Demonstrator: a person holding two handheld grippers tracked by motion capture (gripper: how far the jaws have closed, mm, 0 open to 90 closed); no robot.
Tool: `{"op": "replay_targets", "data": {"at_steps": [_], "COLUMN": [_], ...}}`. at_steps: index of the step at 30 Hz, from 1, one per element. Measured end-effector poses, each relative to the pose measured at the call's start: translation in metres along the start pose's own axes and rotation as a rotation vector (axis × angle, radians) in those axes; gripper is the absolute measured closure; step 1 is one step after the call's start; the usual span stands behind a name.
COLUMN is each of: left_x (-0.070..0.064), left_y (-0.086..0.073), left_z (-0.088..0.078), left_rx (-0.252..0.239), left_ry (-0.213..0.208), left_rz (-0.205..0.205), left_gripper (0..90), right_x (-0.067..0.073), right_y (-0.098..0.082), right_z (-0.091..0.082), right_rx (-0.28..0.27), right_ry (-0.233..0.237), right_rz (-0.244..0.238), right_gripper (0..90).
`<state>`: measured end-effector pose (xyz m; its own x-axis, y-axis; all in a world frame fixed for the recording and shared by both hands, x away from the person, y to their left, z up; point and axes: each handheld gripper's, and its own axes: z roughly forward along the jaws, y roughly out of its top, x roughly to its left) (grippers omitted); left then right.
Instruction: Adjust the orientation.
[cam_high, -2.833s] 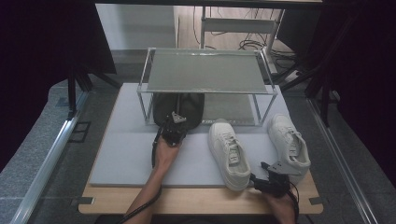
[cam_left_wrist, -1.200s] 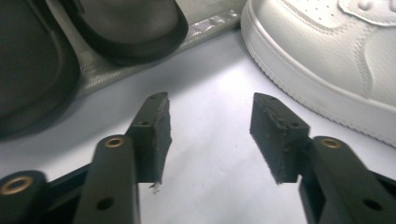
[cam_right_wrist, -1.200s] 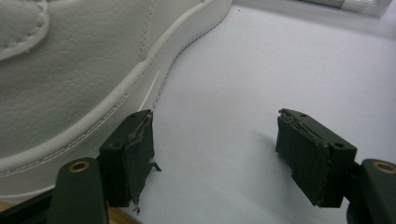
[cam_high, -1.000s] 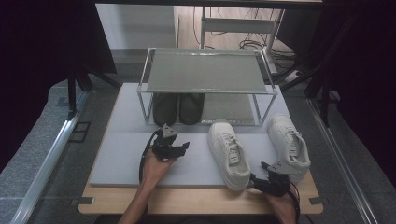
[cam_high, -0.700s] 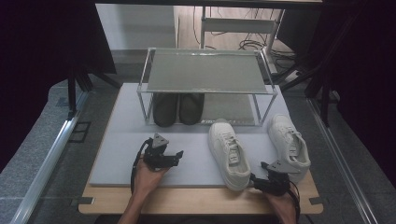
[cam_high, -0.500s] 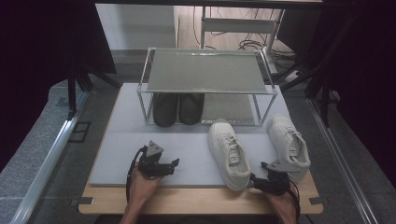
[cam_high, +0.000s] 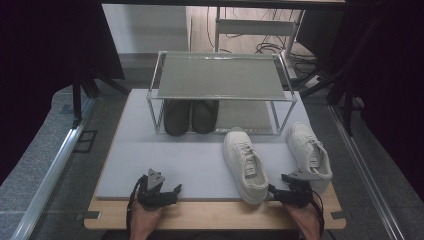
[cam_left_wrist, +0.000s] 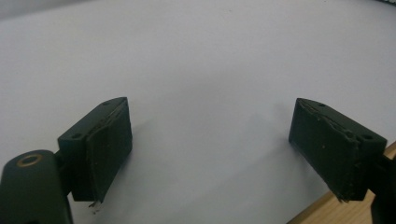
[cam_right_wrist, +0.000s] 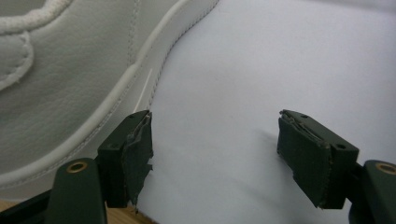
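High view: black shoes (cam_high: 191, 116) paired under rack (cam_high: 220, 76); white sneaker (cam_high: 244, 164) in front of rack. Left gripper (cam_high: 170, 192) released, jaws just widened, empty. Right gripper (cam_high: 275, 192) released beside sneaker heel.

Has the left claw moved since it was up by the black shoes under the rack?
Yes. The left claw has pulled back from the black shoes under the rack to the mat's near edge, jaws just opening, nothing between them.

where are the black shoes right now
In the high view, the black shoes stand side by side on the left of the rack's bottom shelf, behind the grey mat, with the white sneakers in front to the right.
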<state>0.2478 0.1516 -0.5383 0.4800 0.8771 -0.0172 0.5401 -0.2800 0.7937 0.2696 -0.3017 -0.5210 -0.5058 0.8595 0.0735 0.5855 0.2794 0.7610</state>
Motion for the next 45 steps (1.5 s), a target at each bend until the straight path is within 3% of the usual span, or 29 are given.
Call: {"op": "replay_targets", "data": {"at_steps": [10, 17, 28, 33, 45], "left_x": [0.001, 0.000, 0.000, -0.001, -0.001], "left_y": [0.000, 0.000, 0.000, 0.000, 0.000], "left_z": [0.001, 0.001, 0.001, 0.001, 0.001], "left_rx": [-0.006, -0.005, -0.005, -0.007, -0.007], "left_ry": [-0.001, 0.004, 0.007, 0.011, 0.014], "left_rz": [-0.004, -0.005, -0.008, -0.013, -0.014], "left_gripper": [13.0, 13.2, 13.3, 13.6, 13.8], "right_x": [-0.003, -0.004, -0.001, 0.005, 0.020], "right_y": [0.012, 0.027, 0.053, 0.065, 0.085], "right_z": [-0.010, -0.020, -0.035, -0.038, -0.013], "right_rx": [0.018, 0.010, -0.028, -0.041, 0.017], "right_ry": [-0.020, -0.023, 0.056, 0.096, 0.165], "right_rz": [-0.019, -0.037, -0.017, -0.039, -0.083], "right_gripper": [25.9, 30.2, 32.6, 35.5, 45.8]}}
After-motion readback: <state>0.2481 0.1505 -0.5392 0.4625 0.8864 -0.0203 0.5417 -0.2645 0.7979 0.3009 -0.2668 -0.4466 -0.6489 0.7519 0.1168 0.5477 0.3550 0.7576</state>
